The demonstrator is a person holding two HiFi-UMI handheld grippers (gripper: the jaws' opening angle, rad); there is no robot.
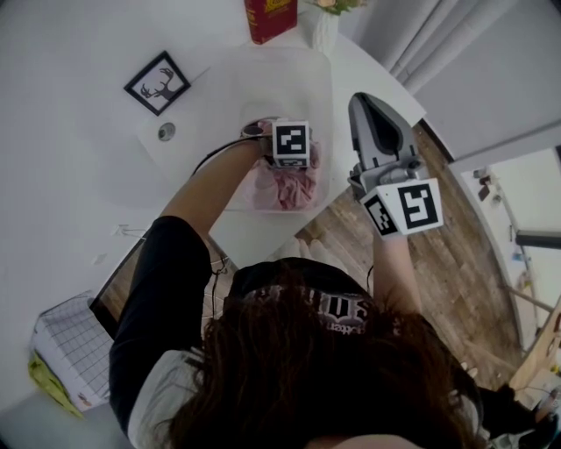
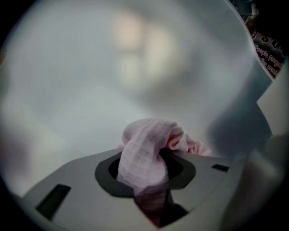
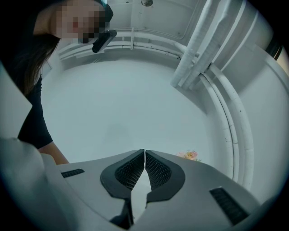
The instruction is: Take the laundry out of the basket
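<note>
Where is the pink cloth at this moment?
In the head view the pink cloth sits in the translucent basket on the white table, near the picture's centre, under the left gripper; the left gripper view shows it pinched between that gripper's jaws.

A white counter (image 1: 79, 149) stood over a wood-plank floor (image 1: 456, 272), with pale curtains (image 1: 443, 39) hanging at the far right. A framed deer picture (image 1: 158, 82) lay flat on the counter, and a red box (image 1: 270, 17) and a white vase (image 1: 324, 31) stood at its far edge. The light was soft and even.
</note>
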